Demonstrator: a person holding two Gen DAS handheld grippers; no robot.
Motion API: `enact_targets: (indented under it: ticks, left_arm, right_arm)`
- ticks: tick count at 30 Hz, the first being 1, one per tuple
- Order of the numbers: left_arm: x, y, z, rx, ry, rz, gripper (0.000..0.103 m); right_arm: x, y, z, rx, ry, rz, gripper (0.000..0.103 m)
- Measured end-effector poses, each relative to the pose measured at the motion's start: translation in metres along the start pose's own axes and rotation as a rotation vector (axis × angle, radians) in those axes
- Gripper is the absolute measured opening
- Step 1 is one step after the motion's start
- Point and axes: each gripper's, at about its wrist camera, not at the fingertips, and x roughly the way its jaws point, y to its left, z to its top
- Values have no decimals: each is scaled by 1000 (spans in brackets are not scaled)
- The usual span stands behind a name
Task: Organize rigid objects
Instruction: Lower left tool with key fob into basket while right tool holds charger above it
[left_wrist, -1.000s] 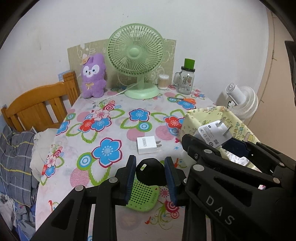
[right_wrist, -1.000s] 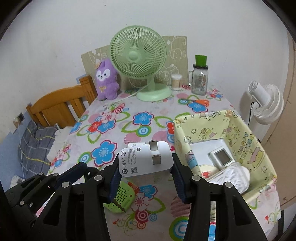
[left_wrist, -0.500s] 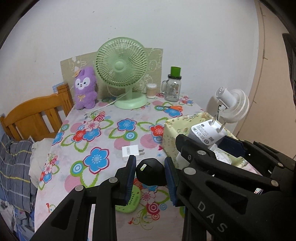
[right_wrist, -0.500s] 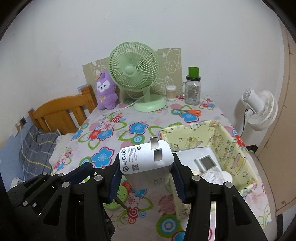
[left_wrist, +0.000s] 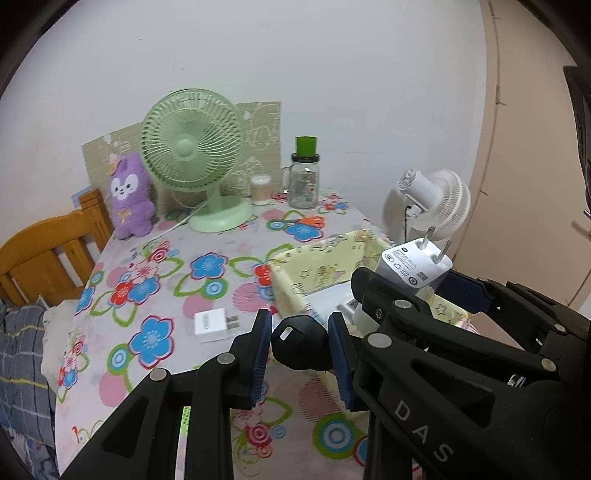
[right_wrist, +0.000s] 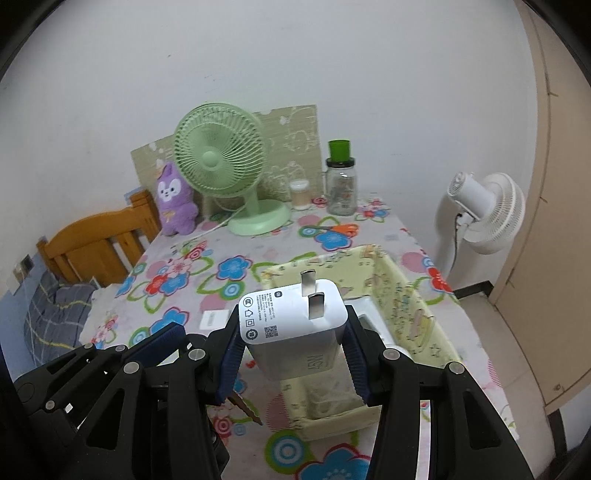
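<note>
Left gripper (left_wrist: 300, 345) fingers clenched on black rounded object (left_wrist: 299, 347), right gripper (right_wrist: 293, 349) fingers grasping white charger (right_wrist: 295, 325), above yellow basket (right_wrist: 406, 295), small white plug (left_wrist: 214, 323) on desk (left_wrist: 177, 273)

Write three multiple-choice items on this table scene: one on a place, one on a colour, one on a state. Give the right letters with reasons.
1. Where does the small white plug lie?
A. on the flowered tablecloth, left of the yellow fabric basket
B. inside the basket
C. on the wooden chair

2. What colour is the desk fan at the back of the table?
A. white
B. pale green
C. purple

3. What is the state of the right hand-held gripper?
A. open and empty
B. shut on a black rounded object
C. shut on the white charger

Answers:
1. A: the plug rests on the tablecloth, outside the basket's left wall.
2. B: its grille and base are pale green; the white fan stands off the table.
3. C: both blue pads press the sides of the white charger, prongs pointing up.
</note>
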Motion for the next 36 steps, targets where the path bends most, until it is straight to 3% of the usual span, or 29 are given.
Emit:
enact_targets:
  ticks: [21, 36]
  left_arm:
    - [56, -36, 19, 50, 64, -63, 31]
    - [103, -35, 22, 48, 133, -39, 32]
  right_arm:
    - [30, -59, 8, 76, 33, -70, 53]
    - [64, -81, 13, 103, 76, -71, 53]
